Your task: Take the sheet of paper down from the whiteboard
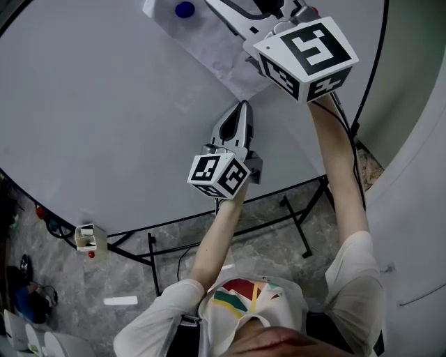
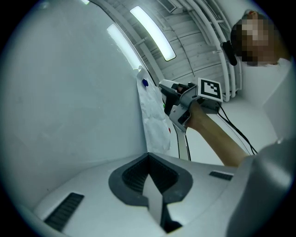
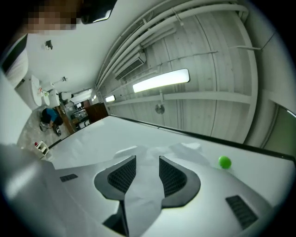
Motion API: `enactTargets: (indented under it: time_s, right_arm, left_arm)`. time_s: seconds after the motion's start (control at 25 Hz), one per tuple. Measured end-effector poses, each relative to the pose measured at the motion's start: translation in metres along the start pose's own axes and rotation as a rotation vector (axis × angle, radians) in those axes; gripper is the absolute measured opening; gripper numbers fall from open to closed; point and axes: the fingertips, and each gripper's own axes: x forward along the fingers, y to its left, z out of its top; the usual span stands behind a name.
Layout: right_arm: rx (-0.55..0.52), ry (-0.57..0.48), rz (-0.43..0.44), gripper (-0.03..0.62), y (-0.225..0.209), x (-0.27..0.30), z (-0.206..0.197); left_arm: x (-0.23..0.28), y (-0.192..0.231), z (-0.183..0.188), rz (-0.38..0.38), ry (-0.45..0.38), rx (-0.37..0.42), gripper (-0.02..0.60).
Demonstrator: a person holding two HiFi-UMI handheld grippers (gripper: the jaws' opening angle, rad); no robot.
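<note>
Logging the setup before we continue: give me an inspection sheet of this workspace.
Surface: whiteboard on a black stand.
Job's things: paper on the board under a blue magnet; green magnet nearby.
Clutter: small box at the board's lower edge.
Grippers: left tongs shut on the paper's corner; right tongs apart, paper between them.
Cables: black lead along the right forearm.
Surroundings: stone floor, ceiling lights.

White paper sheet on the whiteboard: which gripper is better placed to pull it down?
Left, probably: the left gripper is shut on the white paper sheet at its lower corner; the right gripper stands open around it.
</note>
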Motion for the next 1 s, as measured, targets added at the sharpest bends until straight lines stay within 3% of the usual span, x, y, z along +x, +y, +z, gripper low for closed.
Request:
enactTargets:
  time_s: [0.2,0.32,0.6,1.0]
  right_arm:
    - [-0.086,0.114,0.119,0.140,0.045,0.020,-0.026]
    - [-0.121,0.139,0.142,0.140,0.060,0.032,-0.028]
    - [-0.162,0.161,0.074,0.133,0.058,0.041,-0.029]
    - [-0.136,0.135,0.003,0.127,0.041,0.053,-0.011]
  left_arm:
    - [-0.010,0.003,-0.001,0.008,0.001,0.000,0.041]
    - [-0.019,0.012,0.002,0.023,0.003,0.008,0.041]
    - [-0.033,0.022,0.007,0.050,0.007,0.019,0.041]
    - [-0.045,0.027,0.015,0.057,0.029,0.053,0.041]
